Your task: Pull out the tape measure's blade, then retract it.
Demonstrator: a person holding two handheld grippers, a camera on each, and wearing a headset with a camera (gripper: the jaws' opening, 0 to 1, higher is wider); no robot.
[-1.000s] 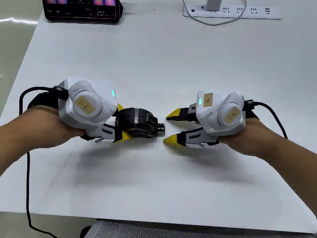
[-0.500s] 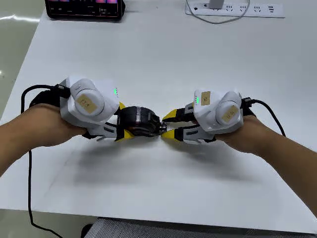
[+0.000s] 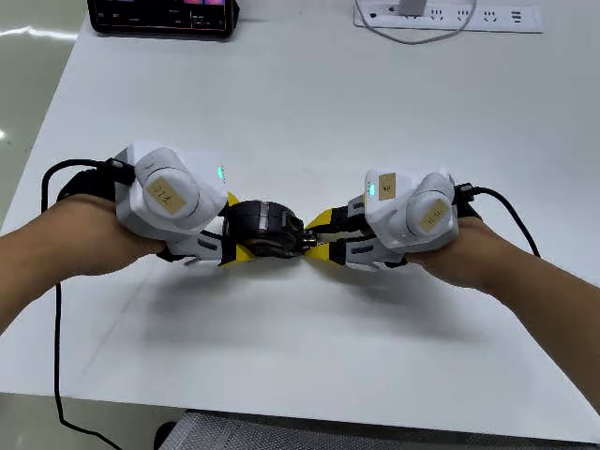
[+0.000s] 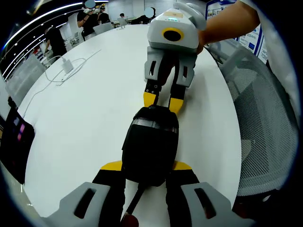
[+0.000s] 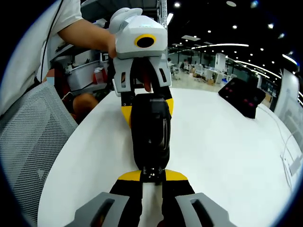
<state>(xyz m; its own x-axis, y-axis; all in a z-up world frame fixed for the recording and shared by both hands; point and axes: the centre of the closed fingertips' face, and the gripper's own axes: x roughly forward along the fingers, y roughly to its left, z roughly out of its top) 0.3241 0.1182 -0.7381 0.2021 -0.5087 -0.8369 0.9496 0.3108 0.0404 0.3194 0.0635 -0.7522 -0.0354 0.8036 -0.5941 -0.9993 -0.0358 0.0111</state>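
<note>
Tape measure (image 3: 265, 228) clamped steady by the left tool (image 3: 234, 228) while the right tool (image 3: 317, 238), nearly closed, pinches its blade hook (image 5: 152, 174), apparently ready to pull.

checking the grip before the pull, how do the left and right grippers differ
The left gripper clamps the tape measure by its black case; the right gripper pinches only the hook at its front. The left gripper's jaws stand wide around the case; the right gripper's are nearly together. Both have yellow tips and face each other.
</note>
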